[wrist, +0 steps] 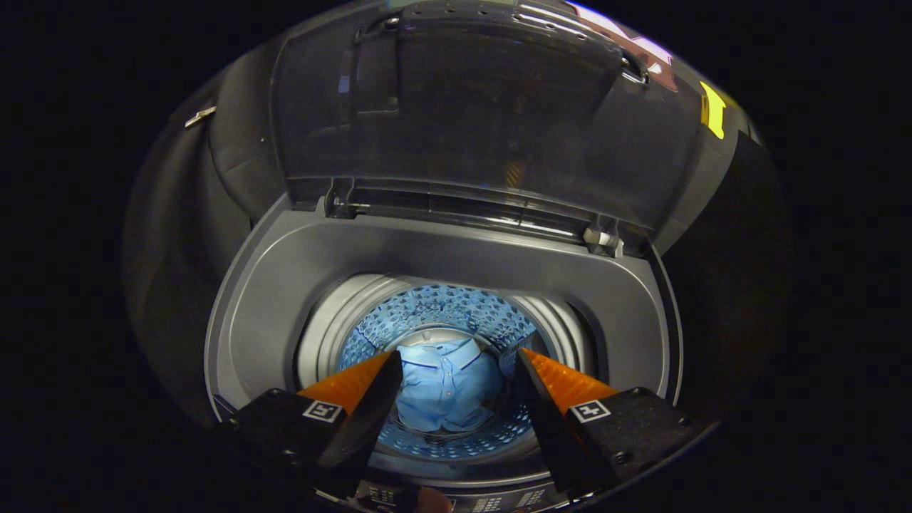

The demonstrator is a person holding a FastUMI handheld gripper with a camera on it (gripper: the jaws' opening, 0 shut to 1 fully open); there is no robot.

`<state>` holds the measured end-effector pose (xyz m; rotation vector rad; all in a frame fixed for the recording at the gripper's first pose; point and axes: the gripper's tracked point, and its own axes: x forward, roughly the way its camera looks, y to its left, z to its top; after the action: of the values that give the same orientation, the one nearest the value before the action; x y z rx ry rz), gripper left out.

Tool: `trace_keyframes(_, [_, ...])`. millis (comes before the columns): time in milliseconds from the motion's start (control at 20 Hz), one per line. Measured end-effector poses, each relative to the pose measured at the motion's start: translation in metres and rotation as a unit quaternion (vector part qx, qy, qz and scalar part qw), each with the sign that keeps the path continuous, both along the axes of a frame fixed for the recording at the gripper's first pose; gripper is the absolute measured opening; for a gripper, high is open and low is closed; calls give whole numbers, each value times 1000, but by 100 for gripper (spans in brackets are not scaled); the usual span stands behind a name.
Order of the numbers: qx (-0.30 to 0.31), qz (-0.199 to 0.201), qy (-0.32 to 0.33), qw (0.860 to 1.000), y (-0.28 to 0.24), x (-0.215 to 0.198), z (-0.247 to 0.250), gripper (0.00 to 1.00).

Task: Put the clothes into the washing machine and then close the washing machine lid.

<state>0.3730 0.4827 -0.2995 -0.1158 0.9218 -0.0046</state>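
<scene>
From the gripper view, the tongs (456,360) hang spread wide above the washing machine (442,256), gripping nothing. Down in the perforated drum (442,313) lies the light blue shirt (445,388), crumpled, dark-trimmed collar at the far end, its length running away from the fingers. The lid (470,107) stands raised behind.

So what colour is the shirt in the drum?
Light blue with darker trim lines, in the gripper view: shirt.

Cloth, steel and plastic under my gripper (456,356)

My parted fingers held nothing; the shirt (447,388) was soft matt cloth, the drum (456,313) shiny perforated metal, the lid (484,121) glossy see-through plastic.
</scene>
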Motion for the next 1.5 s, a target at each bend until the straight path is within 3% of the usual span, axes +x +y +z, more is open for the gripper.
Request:
trace_keyframes(300, [24, -4, -57, 998, 5, 12, 40, 99])
trace_keyframes(550, [30, -14, -135, 990, -7, 26, 116, 99])
trace_keyframes(750, [42, -7, -199, 979, -10, 58, 168, 99])
trace_keyframes(1100, [24, 2, -241, 970, -9, 109, 239, 99])
trace_keyframes(1300, [55, 0, -232, 971, -2, 135, 242, 99])
trace_keyframes(1500, [41, -10, -221, 974, -6, 159, 232, 99])
